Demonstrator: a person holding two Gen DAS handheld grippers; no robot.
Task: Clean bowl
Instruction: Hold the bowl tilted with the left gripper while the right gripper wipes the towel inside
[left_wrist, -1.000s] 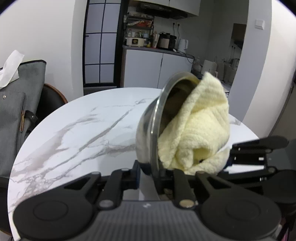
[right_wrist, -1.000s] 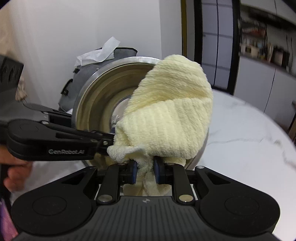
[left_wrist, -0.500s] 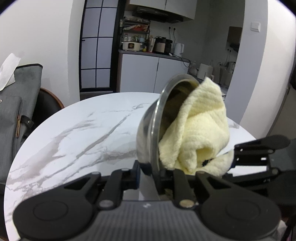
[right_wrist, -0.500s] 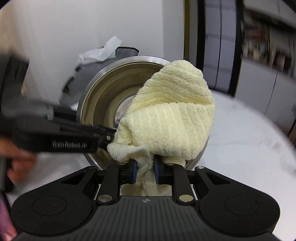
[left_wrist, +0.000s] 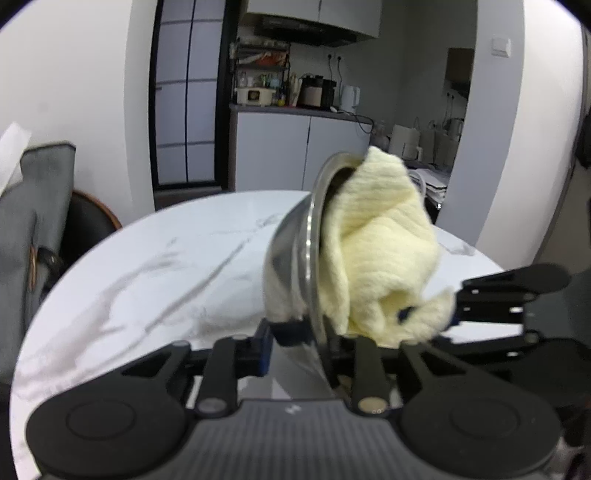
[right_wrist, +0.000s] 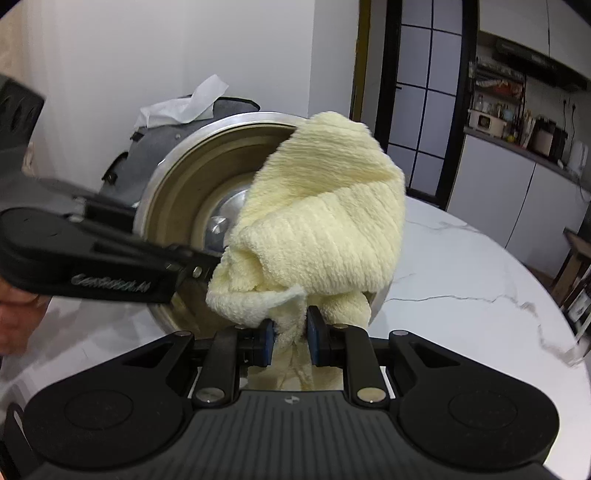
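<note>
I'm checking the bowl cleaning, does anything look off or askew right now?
The bowl is tipped on edge above the table, its rim between the left gripper's opening jaws, so it could slip. The right gripper pinches the cloth inside it. No spills or damage.

White walls (left_wrist: 92, 74), kitchen counter (left_wrist: 295, 110) behind.

Round white marble table (left_wrist: 166, 266) – grey veins run across top. Steel bowl (left_wrist: 291, 258) tipped on edge near its front; contact with top unclear.
</note>
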